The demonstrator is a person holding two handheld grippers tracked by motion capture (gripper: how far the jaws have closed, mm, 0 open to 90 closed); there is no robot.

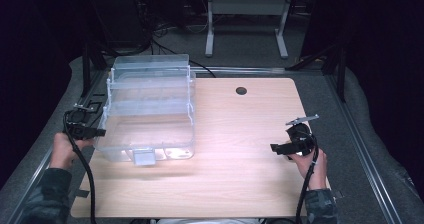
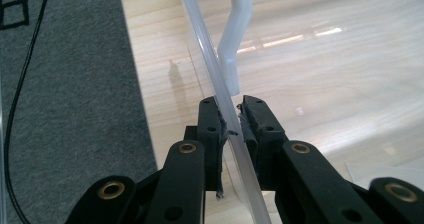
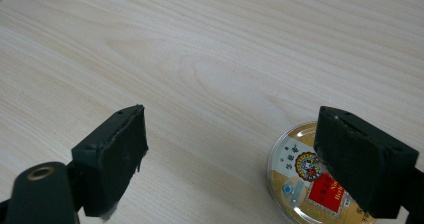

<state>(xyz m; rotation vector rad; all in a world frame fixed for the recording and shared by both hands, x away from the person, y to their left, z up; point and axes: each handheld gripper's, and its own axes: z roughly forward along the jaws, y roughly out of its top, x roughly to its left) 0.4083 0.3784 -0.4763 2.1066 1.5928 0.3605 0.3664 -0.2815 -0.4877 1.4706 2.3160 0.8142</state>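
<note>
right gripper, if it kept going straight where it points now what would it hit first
Most likely the bare wooden table: the right gripper has open jaws angled down at it. The round tin sits off beside one jaw.

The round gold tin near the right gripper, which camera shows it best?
The right gripper view: the round gold tin lies on the table close up, with its gold lid and red label visible, though the right gripper partly covers it. In the high view that spot is hidden behind the gripper and the hand.
</note>
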